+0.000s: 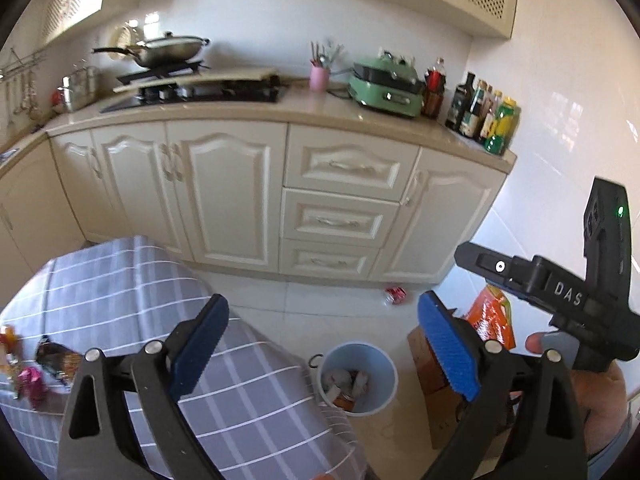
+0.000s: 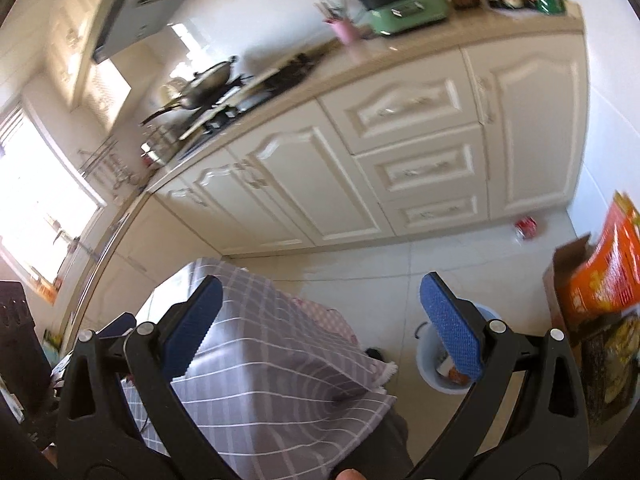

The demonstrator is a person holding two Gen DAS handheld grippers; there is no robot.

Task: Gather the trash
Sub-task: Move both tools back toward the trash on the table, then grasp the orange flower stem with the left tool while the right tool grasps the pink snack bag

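Observation:
A light blue trash bin (image 1: 357,378) stands on the floor beside the table and holds several pieces of crumpled trash; in the right wrist view the bin (image 2: 430,364) is partly hidden behind a finger. A red can (image 1: 395,295) lies on the floor by the cabinet base, and it also shows in the right wrist view (image 2: 526,227). Wrappers (image 1: 28,368) lie on the grey checked tablecloth (image 1: 120,292) at the far left. My left gripper (image 1: 322,346) is open and empty above the table edge. My right gripper (image 2: 320,328) is open and empty, held high over the table corner.
Cream kitchen cabinets (image 1: 240,192) line the back, with a stove, a pan, a green appliance (image 1: 386,88) and bottles on the counter. A cardboard box (image 1: 436,376) with an orange package (image 1: 492,320) stands right of the bin. White floor tiles lie between.

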